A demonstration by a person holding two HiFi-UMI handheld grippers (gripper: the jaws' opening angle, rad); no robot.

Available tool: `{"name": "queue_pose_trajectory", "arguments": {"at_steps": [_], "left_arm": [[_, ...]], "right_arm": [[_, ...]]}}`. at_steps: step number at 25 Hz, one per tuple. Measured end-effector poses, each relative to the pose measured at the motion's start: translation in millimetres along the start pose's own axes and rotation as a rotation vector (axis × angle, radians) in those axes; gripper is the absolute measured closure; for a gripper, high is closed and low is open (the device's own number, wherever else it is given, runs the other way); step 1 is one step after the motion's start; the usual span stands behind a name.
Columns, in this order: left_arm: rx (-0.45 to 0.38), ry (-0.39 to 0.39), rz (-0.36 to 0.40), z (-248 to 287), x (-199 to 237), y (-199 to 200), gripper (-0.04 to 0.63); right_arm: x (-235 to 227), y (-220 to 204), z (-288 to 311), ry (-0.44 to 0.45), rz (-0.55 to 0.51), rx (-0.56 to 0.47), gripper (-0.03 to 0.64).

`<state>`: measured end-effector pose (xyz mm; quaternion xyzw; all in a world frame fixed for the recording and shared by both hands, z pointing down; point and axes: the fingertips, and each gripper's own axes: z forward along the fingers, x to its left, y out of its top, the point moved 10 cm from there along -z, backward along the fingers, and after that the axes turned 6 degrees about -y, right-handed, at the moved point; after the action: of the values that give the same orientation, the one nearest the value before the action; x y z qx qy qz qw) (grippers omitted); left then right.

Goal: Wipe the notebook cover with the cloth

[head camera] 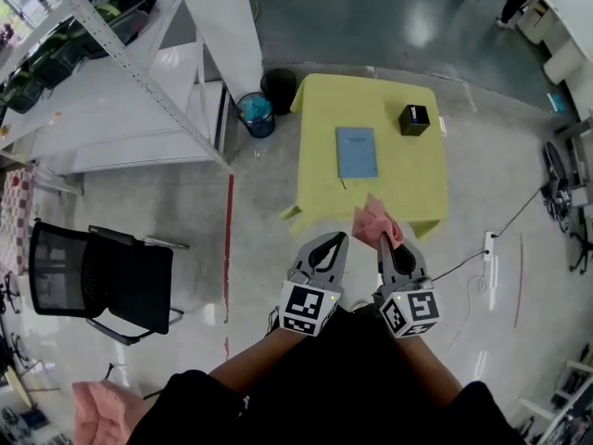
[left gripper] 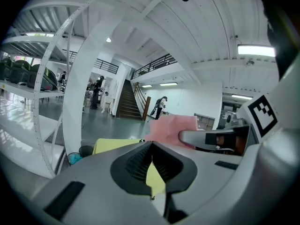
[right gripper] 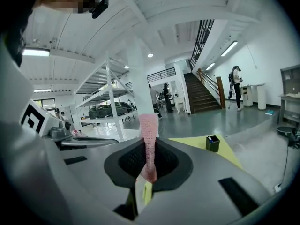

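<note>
The right gripper point(head camera: 388, 243) is clamped on a pink cloth point(right gripper: 149, 128), its jaws pressed against the fabric from both sides. The cloth stands up out of the jaws as a narrow strip seen edge-on in the right gripper view. In the head view it fans out past the tips toward the far left. Just to its left, the left gripper point(head camera: 336, 241) has its jaws drawn together and carries nothing. Both are held side by side on the near side of a yellow-green table point(head camera: 408, 174).

Beyond them, the blue notebook point(head camera: 356, 152) lies flat, cover up, near the middle of the table and apart from the cloth. Its long axis runs near to far, and its short edges face the person and the far side. A small black box point(head camera: 414, 119) sits at the far right of the tabletop. A blue bin point(head camera: 255, 114) and a black bin point(head camera: 279, 88) stand on the floor off the table's far left corner. A black chair point(head camera: 102, 281) stands well to the left.
</note>
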<state>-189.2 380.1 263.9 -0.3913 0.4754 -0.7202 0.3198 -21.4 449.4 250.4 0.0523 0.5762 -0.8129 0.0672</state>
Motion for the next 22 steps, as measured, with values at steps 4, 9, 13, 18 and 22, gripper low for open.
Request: {"name": "queue_pose_trajectory", "arguments": {"at_steps": [4,9,13,18,22], "left_arm": [[-0.064,0.055,0.103,-3,-42,19,0.588],[-0.106,0.075,0.098,-3,-102,25,0.588],[-0.144,0.121,-0.01,-10,-150,12,0.588],[-0.158,0.167,0.058,-16,-207,-1,0.588],[-0.154,0.187,0.092,-18,-238,-14,0.588]], "right_arm": [[-8,11,-33,0.019,-0.027,-0.043,0.578],[-30,17,-79,0.056,-0.041,-0.091,0.578],[-50,8,-118,0.079,-0.057,-0.098,0.578],[-73,-7,-167,0.09,-0.058,-0.096,0.578],[-86,-22,-197,0.094,-0.056,-0.097,0.578]]}}
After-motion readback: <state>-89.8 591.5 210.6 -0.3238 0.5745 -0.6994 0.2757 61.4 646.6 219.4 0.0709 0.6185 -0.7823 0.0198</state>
